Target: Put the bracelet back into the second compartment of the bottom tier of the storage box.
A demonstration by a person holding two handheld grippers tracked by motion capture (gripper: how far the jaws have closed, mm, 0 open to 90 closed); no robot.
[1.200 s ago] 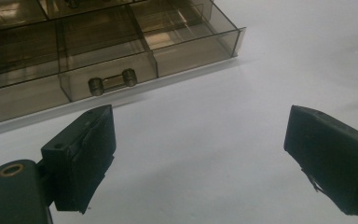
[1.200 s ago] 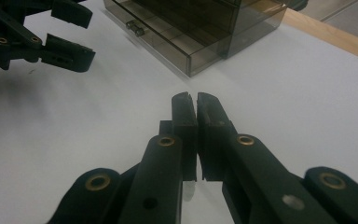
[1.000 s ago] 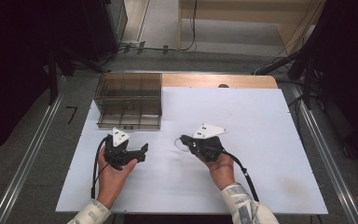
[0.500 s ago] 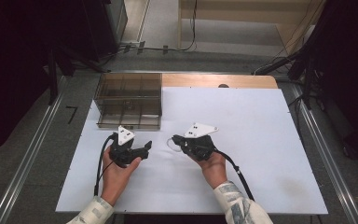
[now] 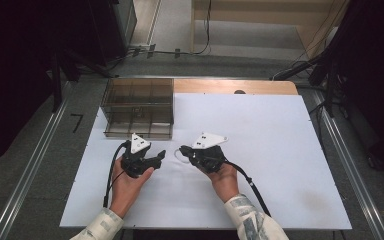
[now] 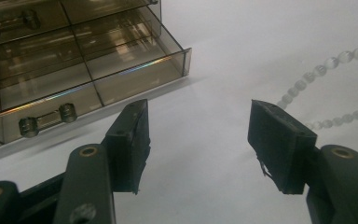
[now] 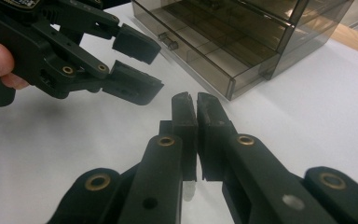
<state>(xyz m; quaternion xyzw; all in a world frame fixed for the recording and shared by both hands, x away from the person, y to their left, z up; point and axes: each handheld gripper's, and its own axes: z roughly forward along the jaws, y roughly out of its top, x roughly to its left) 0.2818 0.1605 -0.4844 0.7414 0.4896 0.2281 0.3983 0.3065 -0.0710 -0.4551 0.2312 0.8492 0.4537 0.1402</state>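
Closest to the person, the left gripper (image 5: pixel 159 157) and right gripper (image 5: pixel 182 150) sit low over the white desk (image 5: pixel 280 150), tips pointing at each other with just a small gap between them. The right gripper's jaws are squeezed together, and a bead bracelet (image 5: pixel 178 155) looks pinched in them: a pale bit pokes out under the pads in the right gripper view, though I can't make out exactly how it's caught. In the high view the loop of beads lies on the desk right at that gripper's tip. The left gripper's jaws have just been closing and now stand about half open with nothing between them; in the left gripper view the string of beads (image 6: pixel 326 70) curves past just beyond the right-hand pad, not touching it. Further back, near the left gripper, stands a smoky clear drawer box (image 5: pixel 139 107) with small knob handles, its lower drawer pulled out a bit.
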